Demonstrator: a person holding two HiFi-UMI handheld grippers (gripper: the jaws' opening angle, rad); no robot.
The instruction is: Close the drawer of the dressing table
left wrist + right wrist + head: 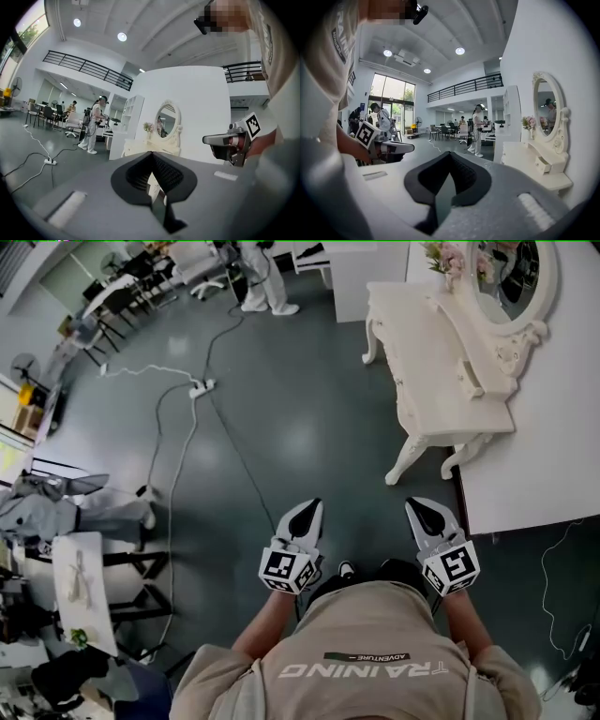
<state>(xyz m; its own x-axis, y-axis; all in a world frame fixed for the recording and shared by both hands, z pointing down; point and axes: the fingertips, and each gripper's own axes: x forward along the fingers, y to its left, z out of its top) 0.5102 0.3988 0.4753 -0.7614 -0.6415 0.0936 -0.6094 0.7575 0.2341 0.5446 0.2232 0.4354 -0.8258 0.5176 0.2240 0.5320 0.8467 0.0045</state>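
The cream dressing table [441,395] stands at the upper right, against a white partition, with an oval mirror [511,277]. A small drawer [543,164] under the mirror is pulled out a little; it also shows in the head view [466,379]. My left gripper [305,515] and right gripper [427,515] are held side by side over the floor, well short of the table. Both are shut on nothing, with the jaws meeting at the tips [152,154] [451,154]. The table [140,147] sits far off in the left gripper view.
A power strip [202,387] and cables trail across the dark floor ahead left. The white partition [534,465] runs along the right. A person in white [262,277] stands far off. A chair [80,577] and clutter sit at left. Flowers [445,257] stand on the table.
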